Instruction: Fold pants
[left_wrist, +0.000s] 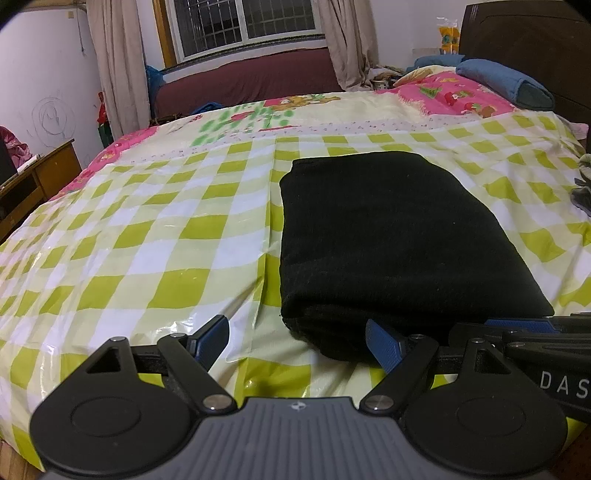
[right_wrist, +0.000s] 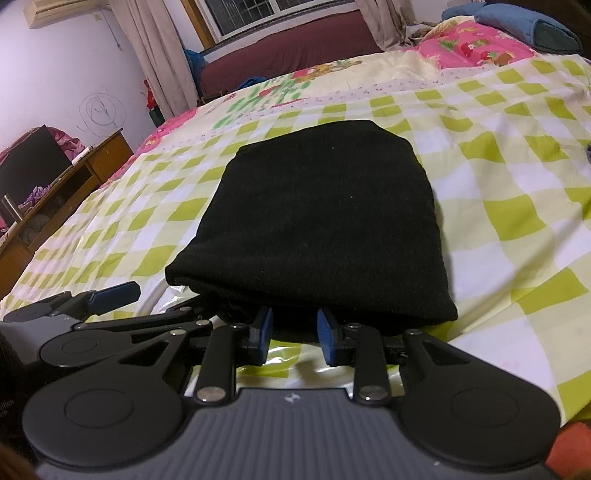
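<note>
Checked bedsheet (left_wrist: 147, 236) bears black pants (left_wrist: 388, 236) already folded compact; left gripper (left_wrist: 295, 339) and right gripper (right_wrist: 294, 334) gape apart, empty, at its near edge.

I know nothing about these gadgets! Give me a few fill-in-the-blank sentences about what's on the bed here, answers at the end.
1. The folded pants are ____ in colour.
2. They lie on a sheet checked in white and ____.
3. The jaws of the left gripper stand ____.
4. The roll-shaped pillow near the headboard is ____.

Missing words: black; green; open; blue
</note>
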